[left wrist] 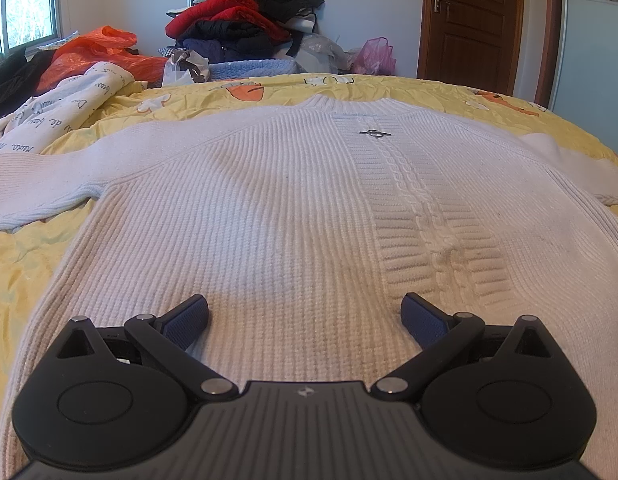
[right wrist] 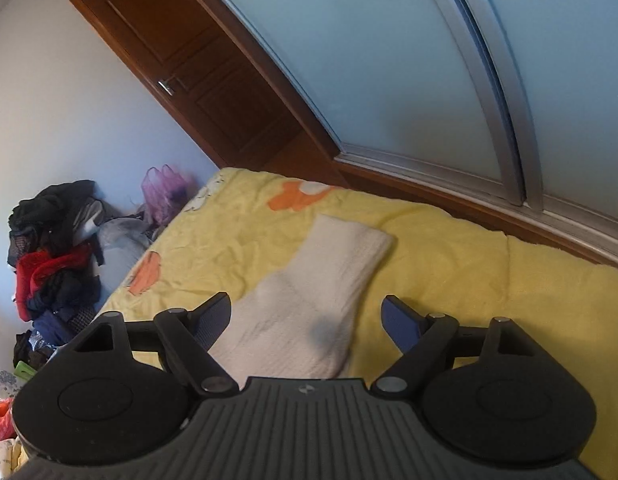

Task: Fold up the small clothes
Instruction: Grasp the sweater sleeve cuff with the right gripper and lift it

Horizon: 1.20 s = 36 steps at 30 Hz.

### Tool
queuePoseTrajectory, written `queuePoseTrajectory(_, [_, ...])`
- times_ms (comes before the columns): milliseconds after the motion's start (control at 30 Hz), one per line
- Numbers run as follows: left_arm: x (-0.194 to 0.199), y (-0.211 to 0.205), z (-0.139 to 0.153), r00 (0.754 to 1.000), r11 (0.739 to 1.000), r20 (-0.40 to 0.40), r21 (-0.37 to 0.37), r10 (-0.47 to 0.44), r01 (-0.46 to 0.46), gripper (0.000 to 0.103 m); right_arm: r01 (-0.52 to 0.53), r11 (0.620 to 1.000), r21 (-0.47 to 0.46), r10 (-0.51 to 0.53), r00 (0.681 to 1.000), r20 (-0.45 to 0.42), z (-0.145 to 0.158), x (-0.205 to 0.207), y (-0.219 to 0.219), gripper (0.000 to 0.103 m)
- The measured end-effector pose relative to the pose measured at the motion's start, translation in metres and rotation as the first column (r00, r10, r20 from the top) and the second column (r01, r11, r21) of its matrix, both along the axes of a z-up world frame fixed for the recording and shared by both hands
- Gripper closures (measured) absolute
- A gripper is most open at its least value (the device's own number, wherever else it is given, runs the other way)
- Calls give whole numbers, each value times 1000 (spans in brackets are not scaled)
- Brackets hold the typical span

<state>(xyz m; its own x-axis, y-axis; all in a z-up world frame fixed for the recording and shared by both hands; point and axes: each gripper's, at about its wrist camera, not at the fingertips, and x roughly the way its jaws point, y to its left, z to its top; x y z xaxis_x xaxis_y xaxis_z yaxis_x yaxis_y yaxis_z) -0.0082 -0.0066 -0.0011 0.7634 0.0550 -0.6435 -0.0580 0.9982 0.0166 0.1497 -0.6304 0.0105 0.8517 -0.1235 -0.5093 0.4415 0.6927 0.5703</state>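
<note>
White knit sweater (left wrist: 269, 208) is lying flat for folding – left gripper (left wrist: 305, 316) hovering wide open, empty, over its hem; right gripper (right wrist: 307, 320) gaping, gripping nothing, is straddling its sleeve (right wrist: 321, 280)

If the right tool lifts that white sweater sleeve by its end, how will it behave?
The sleeve will probably droop and stretch: it is soft ribbed knit lying limp on the yellow bedspread. It likely drags the sweater along. The right tool is open around it, not yet gripping.
</note>
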Motion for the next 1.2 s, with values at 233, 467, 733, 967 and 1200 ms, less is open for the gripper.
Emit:
queuePoseTrajectory(233, [0, 0, 0, 1000, 1000, 0, 0, 1, -1, 0, 43, 999, 32, -44, 999, 23, -21, 19, -8, 75])
queuePoseTrajectory(467, [1, -2, 0, 1000, 1000, 1, -1, 1, -1, 0, 29, 996, -85, -22, 996, 82, 12, 10, 21, 88])
queuePoseTrajectory(733, [2, -4, 2, 1000, 1000, 6, -15, 1, 0, 0, -445, 867, -224, 495, 823, 280, 85, 3, 217, 88])
queuePoseTrajectory(967, [2, 2, 0, 1000, 999, 13, -37, -4, 4, 0, -739, 637, -219, 768, 635, 90, 33, 32, 406, 88])
queuePoseTrajectory(1200, [0, 5, 0, 1000, 998, 21, -56, -4, 5, 0, -784, 554, -279, 805, 590, -63, 5, -2, 457, 46])
